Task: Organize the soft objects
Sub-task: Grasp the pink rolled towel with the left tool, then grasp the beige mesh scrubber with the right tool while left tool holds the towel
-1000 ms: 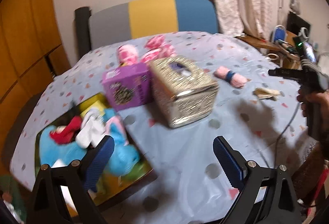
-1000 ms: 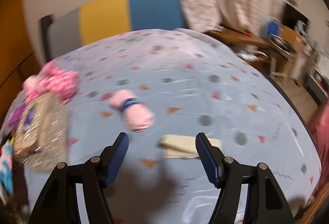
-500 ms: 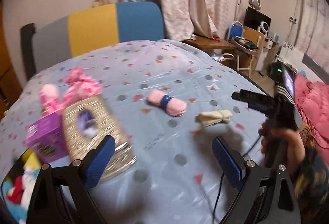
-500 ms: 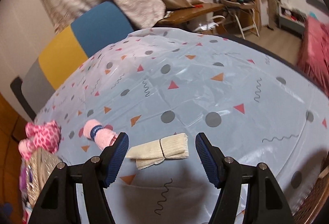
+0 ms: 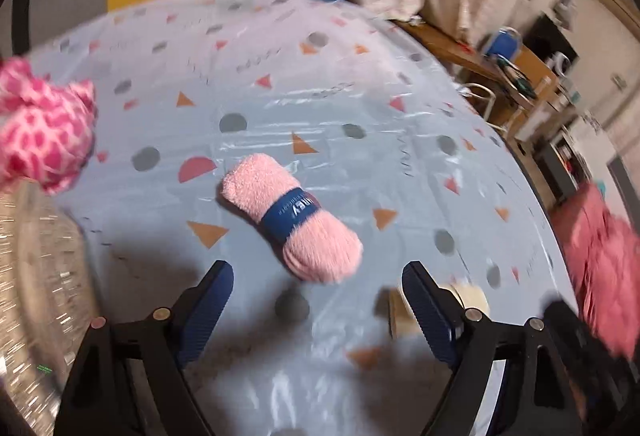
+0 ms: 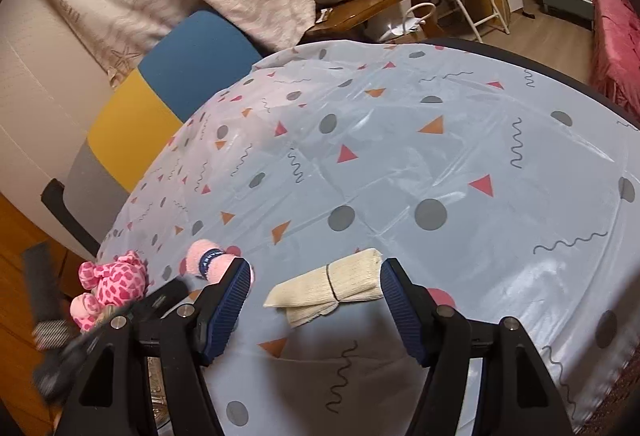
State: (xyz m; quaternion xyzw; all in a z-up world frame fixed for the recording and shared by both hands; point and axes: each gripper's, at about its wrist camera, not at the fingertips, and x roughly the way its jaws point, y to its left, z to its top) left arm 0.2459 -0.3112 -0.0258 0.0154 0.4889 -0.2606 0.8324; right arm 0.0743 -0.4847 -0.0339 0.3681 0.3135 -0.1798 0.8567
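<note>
Swinging right since the earlier frame, the left gripper (image 5: pixel 318 294) now faces the pink towel roll (image 5: pixel 291 224) on the dotted tablecloth (image 5: pixel 360 108), jaws closing, nothing gripped. Right gripper (image 6: pixel 316 290), unclenched, straddles the cream folded cloth (image 6: pixel 328 286) nearer right.

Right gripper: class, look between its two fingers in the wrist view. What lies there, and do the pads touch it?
A cream folded cloth tied with a thin band lies between the right gripper fingers on the tablecloth; the pads are not touching it.
</note>
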